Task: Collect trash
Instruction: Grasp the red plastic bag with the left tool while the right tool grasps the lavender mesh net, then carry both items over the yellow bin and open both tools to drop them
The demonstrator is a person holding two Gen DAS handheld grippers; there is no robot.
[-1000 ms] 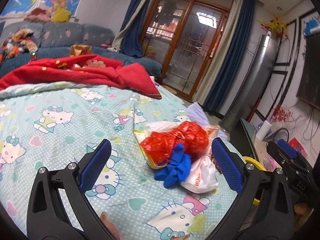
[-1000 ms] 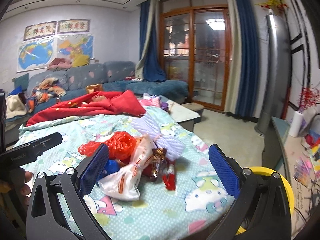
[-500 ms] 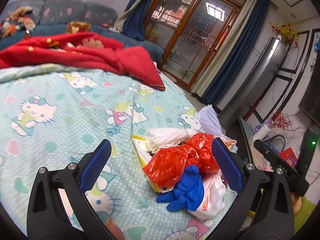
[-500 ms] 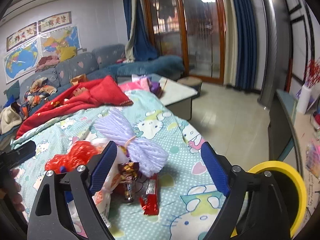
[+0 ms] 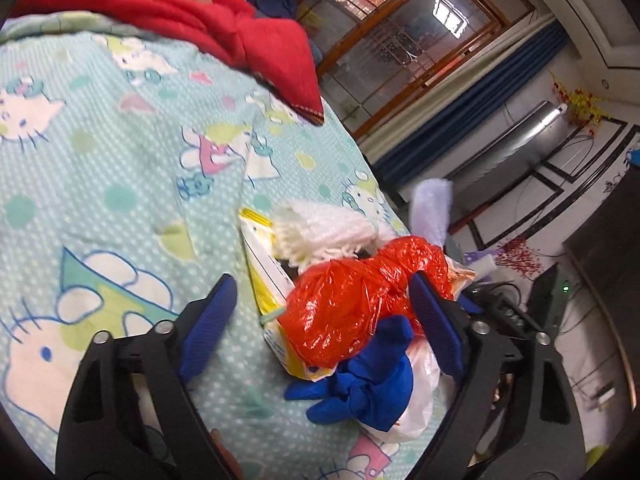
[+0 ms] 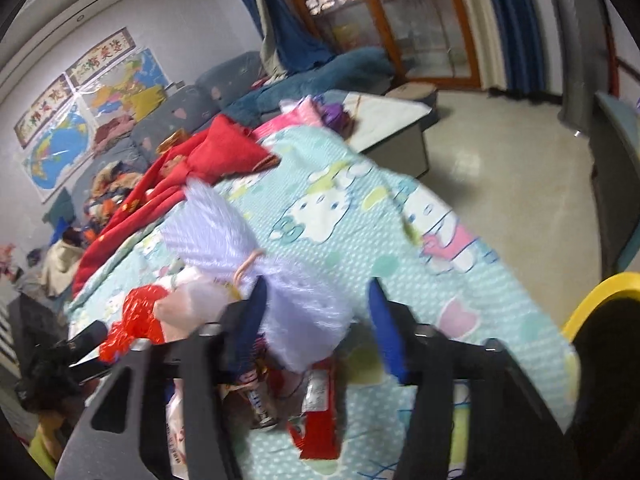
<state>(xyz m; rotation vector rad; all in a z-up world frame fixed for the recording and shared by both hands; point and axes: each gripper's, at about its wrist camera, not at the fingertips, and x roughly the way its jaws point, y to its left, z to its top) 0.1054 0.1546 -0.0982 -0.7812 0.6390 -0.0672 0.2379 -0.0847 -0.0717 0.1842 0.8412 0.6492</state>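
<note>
Both claws are closing: right claw [image 6: 316, 328] around the purple net [image 6: 288, 304], left claw [image 5: 320, 320] around the red bag [image 5: 344, 304]; squeeze gently, then lift

Bright litter showing against a pale cartoon-cat bedspread

The bedspread [image 5: 120, 152] is showing mint green with white dots, hearts and white cartoon cats; at the left-wrist frame's upper left a red blanket [image 5: 224, 20] is lying, while lower right an orange-red plastic bag [image 5: 344, 304], a royal-blue glove [image 5: 372, 380], a white foam net [image 5: 328, 232] and a yellow-and-white packet [image 5: 264, 276] are clustering; a lilac foam net [image 6: 248, 240] is filling the right-wrist frame's centre.
</note>
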